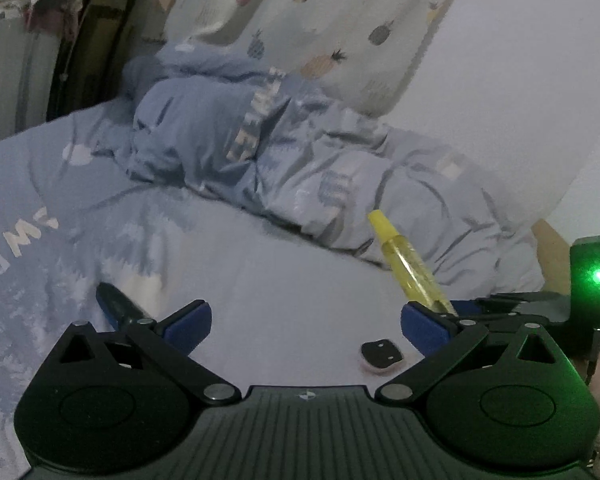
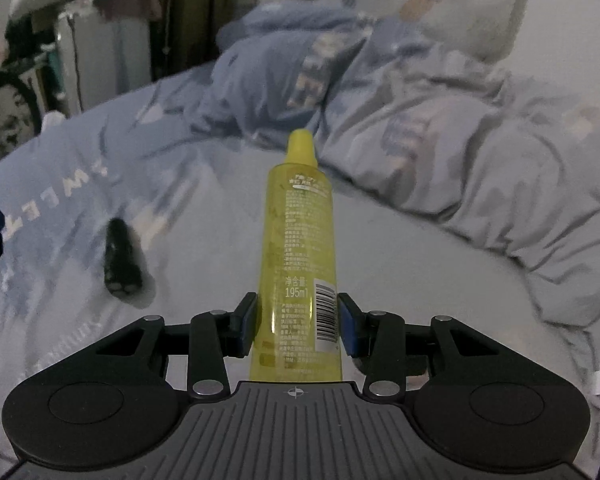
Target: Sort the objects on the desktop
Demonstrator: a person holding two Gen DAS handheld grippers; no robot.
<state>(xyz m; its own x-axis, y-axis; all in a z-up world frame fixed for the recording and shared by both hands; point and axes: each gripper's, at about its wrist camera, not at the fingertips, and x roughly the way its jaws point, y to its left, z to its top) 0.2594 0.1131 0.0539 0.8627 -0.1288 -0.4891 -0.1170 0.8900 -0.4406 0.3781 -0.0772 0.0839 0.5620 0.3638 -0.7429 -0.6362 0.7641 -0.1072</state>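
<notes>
Yellow bottle (image 2: 300, 256): pinched at its lower body by my right gripper (image 2: 298, 322), both jaws pressed to its sides, base hidden behind the gripper body, cap pointing away over the bed (image 2: 420, 272). My left gripper (image 1: 305, 326): jaws spread, holding nothing. Small black object (image 1: 381, 355) on the sheet between them, identity unclear. Dark blurred item (image 2: 121, 260) lies leftward. Rumpled blue quilt (image 2: 440, 128) beyond.

Each gripper, left (image 1: 306, 326) and right (image 2: 298, 322), is built from black linkage arms, pinned with silver rivets, tipped with blue pads (image 1: 194, 322), and fronted by a ribbed grey plate marked with a crosshair.
</notes>
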